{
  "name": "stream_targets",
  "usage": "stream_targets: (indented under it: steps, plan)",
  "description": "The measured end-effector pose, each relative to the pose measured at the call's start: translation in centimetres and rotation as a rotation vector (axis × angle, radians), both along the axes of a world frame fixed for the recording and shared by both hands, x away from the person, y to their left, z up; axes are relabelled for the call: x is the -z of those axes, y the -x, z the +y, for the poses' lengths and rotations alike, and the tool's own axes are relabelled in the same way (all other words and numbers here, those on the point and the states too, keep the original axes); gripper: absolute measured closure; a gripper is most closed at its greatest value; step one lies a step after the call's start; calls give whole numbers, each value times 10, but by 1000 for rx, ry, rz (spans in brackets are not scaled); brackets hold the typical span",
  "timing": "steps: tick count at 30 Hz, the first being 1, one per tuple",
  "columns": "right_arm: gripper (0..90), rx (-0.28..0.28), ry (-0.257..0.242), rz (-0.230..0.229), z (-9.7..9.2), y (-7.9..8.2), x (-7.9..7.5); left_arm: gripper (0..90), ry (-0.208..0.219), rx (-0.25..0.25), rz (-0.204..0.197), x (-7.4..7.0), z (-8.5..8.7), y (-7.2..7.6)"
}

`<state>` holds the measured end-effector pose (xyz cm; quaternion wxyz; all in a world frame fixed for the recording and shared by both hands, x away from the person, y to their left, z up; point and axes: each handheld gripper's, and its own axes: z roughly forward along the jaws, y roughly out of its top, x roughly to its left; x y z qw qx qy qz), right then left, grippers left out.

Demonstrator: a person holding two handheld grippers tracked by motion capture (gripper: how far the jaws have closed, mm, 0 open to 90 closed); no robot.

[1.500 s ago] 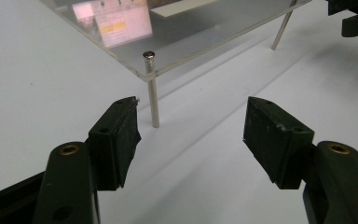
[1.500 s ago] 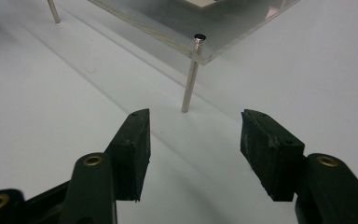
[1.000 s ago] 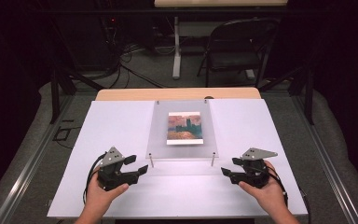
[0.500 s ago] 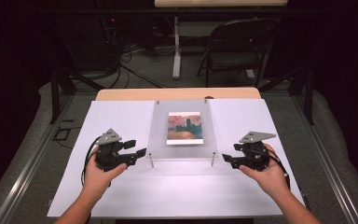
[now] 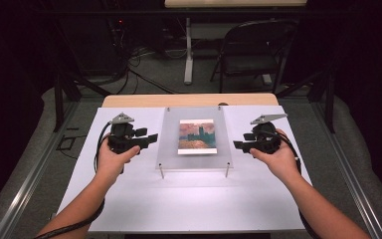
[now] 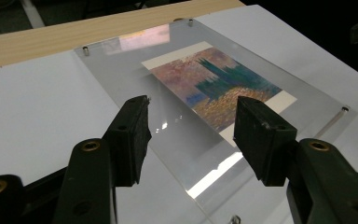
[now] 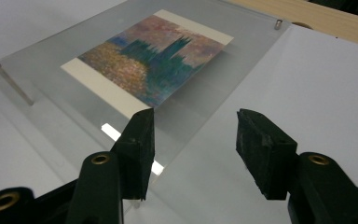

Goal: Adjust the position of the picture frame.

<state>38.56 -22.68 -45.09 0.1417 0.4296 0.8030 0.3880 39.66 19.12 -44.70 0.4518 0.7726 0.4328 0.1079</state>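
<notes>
In the high view, a clear acrylic frame (image 5: pixel 195 137) on short metal standoff posts lies at the middle of the white table (image 5: pixel 189 199), toward its far edge, with a painted print (image 5: pixel 197 136) inside. The left gripper (image 5: pixel 148 138) hovers just beside the frame's left edge, the right gripper (image 5: pixel 238 145) just beside its right edge.

In the left gripper view, the jaws stand spread, empty, facing the frame (image 6: pixel 121 79) and print (image 6: pixel 219 86).

In the right gripper view, the jaws are likewise spread and empty, above the frame's (image 7: pixel 242 51) edge.
</notes>
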Motion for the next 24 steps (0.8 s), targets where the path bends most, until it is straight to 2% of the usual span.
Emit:
stream_targets:
  steps: [4,8,12,15,20,24]
  plan:
    - [464,28,0,-2,4,-17,0,445,7,-33,45,3,-2,-17]
    - [462,60,-20,11,6,-35,2,446,6,-69,67,1,-4,-36]
    - [461,69,-24,23,10,-51,2,447,13,-87,57,-1,-6,-51]
    - [470,77,-53,36,14,-63,4,448,20,-100,56,-1,-5,-62]
    - [490,114,-63,61,17,-85,13,449,17,-140,79,7,-4,-79]
    - [494,146,-94,82,18,-100,22,438,17,-160,105,15,-3,-88]
